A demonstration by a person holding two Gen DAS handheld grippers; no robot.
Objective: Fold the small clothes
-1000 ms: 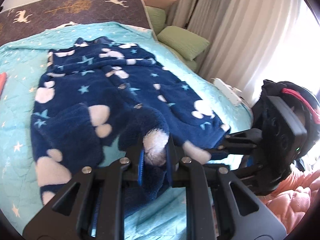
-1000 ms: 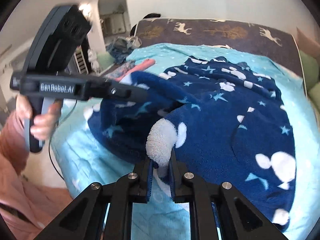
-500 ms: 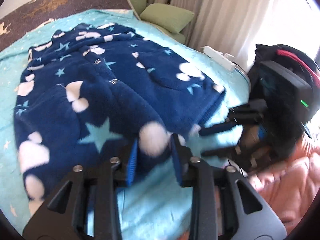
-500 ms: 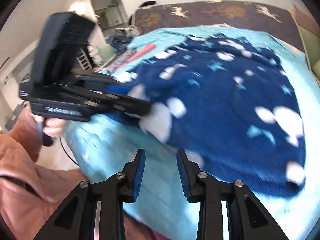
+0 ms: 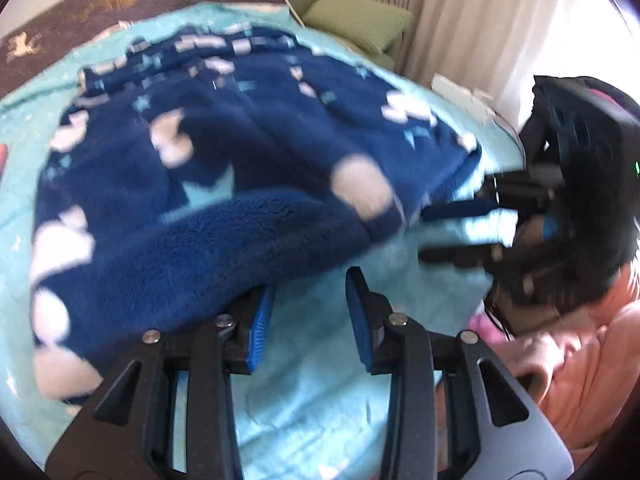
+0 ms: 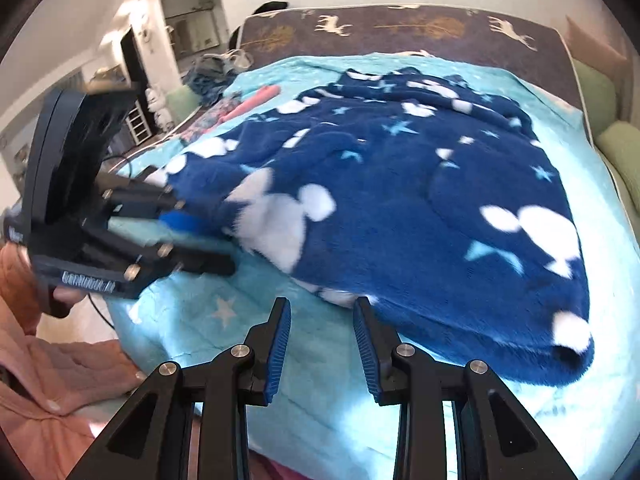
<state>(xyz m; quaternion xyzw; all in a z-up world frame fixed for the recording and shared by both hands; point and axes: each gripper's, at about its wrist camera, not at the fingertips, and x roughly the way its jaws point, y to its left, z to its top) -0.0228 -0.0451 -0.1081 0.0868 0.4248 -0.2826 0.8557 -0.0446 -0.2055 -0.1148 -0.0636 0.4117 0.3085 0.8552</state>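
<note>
Bed — turquoise quilt, navy fleece garment spread flat

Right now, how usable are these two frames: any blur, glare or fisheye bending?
Left wrist view: motion blur smears the blue garment and the right gripper; the curtains glare white. Right wrist view: sharper, though the left gripper is blurred; the headboard bows from fisheye distortion.

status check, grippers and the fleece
Left gripper open, empty. Right gripper open, empty. Blue fleece lying on the bed. Nothing in the way.
</note>
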